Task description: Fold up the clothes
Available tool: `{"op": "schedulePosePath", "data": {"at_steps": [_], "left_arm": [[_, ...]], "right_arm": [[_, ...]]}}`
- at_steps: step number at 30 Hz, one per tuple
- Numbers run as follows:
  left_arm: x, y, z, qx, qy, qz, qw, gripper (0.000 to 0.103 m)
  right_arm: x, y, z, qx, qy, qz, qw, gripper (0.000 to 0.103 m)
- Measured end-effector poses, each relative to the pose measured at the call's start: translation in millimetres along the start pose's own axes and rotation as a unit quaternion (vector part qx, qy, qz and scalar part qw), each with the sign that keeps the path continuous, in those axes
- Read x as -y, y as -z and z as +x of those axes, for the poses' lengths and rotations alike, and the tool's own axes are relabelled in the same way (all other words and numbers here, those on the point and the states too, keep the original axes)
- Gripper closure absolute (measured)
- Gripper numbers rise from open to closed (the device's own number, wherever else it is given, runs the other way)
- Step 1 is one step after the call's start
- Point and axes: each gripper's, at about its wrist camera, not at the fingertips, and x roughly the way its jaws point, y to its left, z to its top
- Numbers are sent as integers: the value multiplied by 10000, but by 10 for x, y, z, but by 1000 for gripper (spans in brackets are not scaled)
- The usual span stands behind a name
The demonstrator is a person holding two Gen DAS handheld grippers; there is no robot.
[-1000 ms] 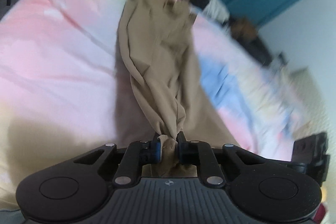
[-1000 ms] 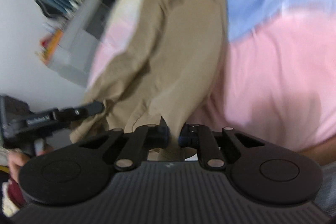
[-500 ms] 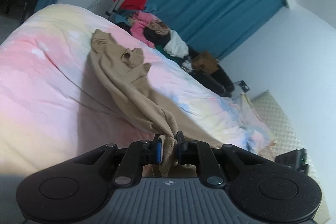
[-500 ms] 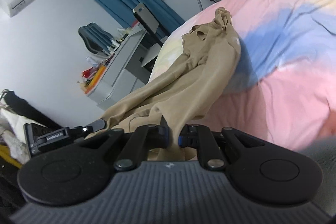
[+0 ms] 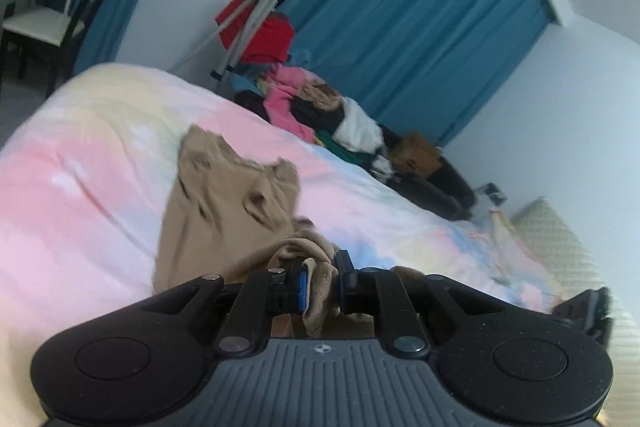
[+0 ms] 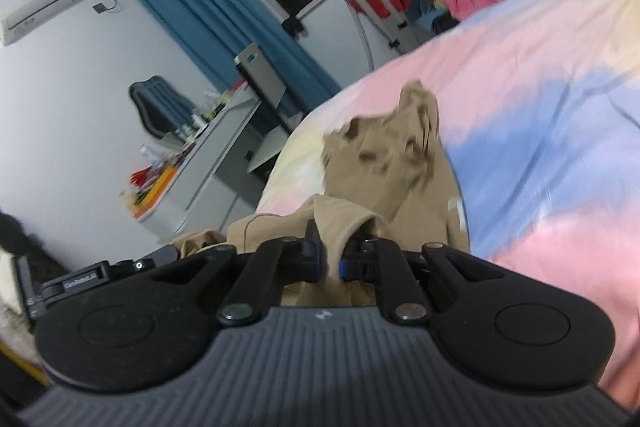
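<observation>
A tan garment point(image 5: 224, 203) lies stretched over the pastel pink, yellow and blue bedspread point(image 5: 80, 179), its far end crumpled on the bed. My left gripper point(image 5: 322, 277) is shut on a bunched near edge of the cloth, which hangs between the blue pads. In the right wrist view the same tan garment point(image 6: 400, 163) runs away from me, and my right gripper point(image 6: 332, 259) is shut on another fold of its near edge. The other gripper point(image 6: 100, 275) shows at the lower left of that view. Both near ends are lifted off the bed.
A heap of mixed clothes point(image 5: 320, 107) lies past the bed's far edge, in front of blue curtains point(image 5: 420, 27). A tripod point(image 5: 248, 23) with a red item stands there. A desk point(image 6: 208, 155) and a chair point(image 6: 160, 107) stand left of the bed. A quilted pad point(image 5: 576, 259) is at the right.
Both grippers have risen and tilted up with the garment still pinched, so the views now take in the room. The cloth's near part has been drawn toward me and lifted off the bed.
</observation>
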Motion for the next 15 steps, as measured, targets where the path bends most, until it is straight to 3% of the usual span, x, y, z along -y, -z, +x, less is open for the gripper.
{"op": "schedulePosePath", "data": {"at_steps": [6, 11, 15], "left_arm": [[-334, -320, 916, -30, -550, 194, 9983, 88], [-775, -252, 1646, -270, -938, 262, 9949, 87], [-1026, -86, 2113, -625, -1301, 483, 9883, 86]], "right_arm": [[144, -296, 893, 137, 550, -299, 9979, 91], [388, -290, 1548, 19, 871, -574, 9945, 91], [574, -201, 1954, -335, 1116, -683, 9908, 90]]}}
